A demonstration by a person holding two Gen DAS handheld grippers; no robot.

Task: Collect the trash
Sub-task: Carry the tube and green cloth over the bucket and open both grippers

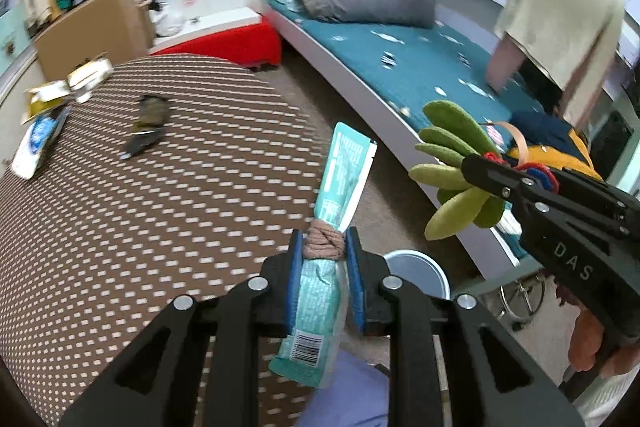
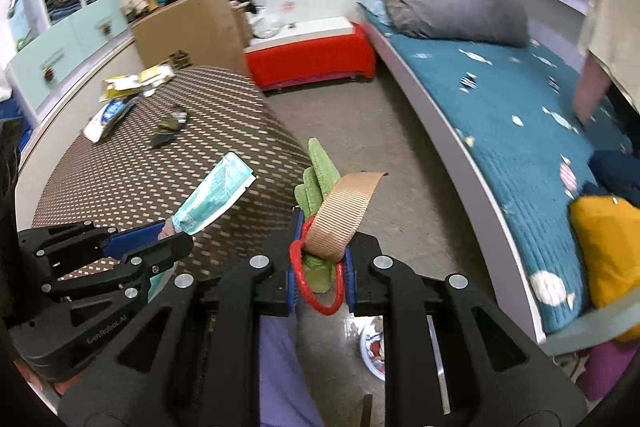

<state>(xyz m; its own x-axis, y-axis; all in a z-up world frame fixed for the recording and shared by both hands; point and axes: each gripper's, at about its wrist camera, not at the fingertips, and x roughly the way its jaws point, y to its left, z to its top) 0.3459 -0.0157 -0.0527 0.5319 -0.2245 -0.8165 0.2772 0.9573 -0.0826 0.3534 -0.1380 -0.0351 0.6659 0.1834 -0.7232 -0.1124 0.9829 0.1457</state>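
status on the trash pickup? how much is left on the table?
Done: the bin already holds some scraps. In hand: left gripper is shut on a teal wrapper; right gripper is shut on a green felt piece. Left: several wrappers and a dark scrap on the table.

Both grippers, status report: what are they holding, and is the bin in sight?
Left gripper shut on teal foil wrapper. Right gripper shut on green felt toy. Round bin below, path unobstructed.
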